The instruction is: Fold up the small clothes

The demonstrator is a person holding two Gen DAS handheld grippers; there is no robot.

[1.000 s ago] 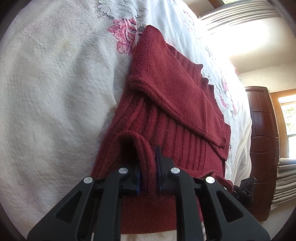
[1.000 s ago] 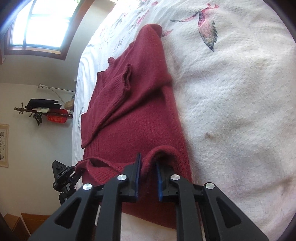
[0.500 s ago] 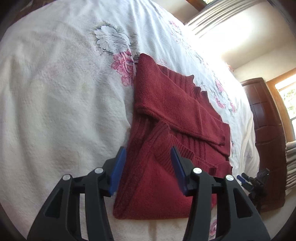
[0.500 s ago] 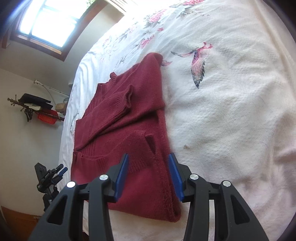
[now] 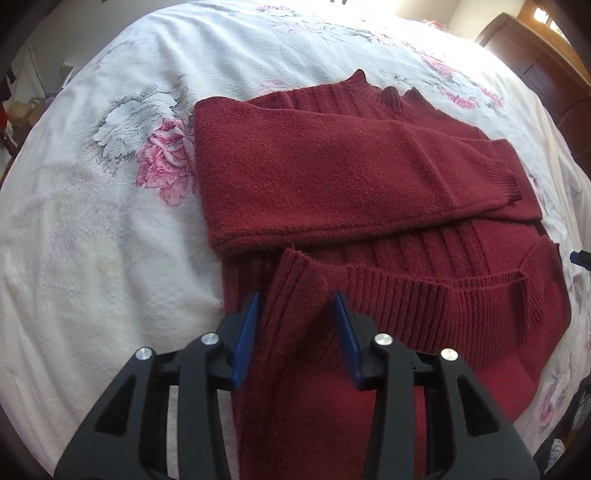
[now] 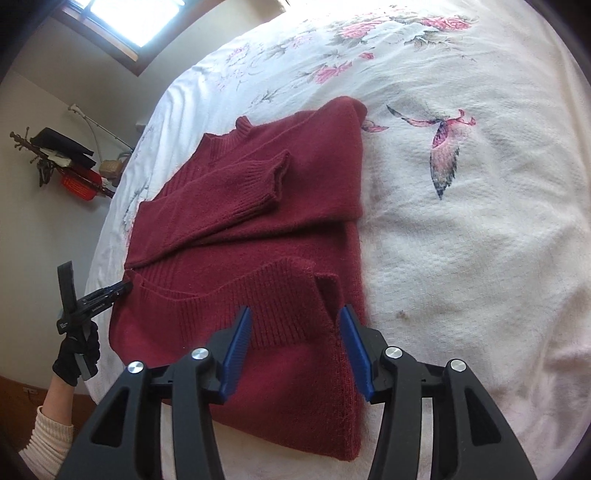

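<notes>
A dark red knit sweater (image 5: 332, 177) (image 6: 258, 229) lies on the white floral bedspread (image 5: 92, 221) (image 6: 461, 258). Its sleeves are folded across the chest and its ribbed bottom hem (image 5: 424, 288) (image 6: 236, 291) is turned up over the body. My left gripper (image 5: 295, 306) is open above the hem's left corner, blue pads apart, holding nothing. My right gripper (image 6: 293, 319) is open above the hem's right corner. The left gripper (image 6: 123, 286) also shows in the right wrist view at the sweater's left edge, held by a black-gloved hand (image 6: 75, 349).
The bedspread spreads wide around the sweater on the left, right and far sides. A dark wooden cabinet (image 5: 546, 74) stands beyond the bed. A wall rack with dark and red items (image 6: 70, 166) and a window (image 6: 129, 22) are on the other side.
Both grippers held the hem's corners shut a second ago. They have opened, dropped the hem onto the sweater's body, and drawn back and up.
</notes>
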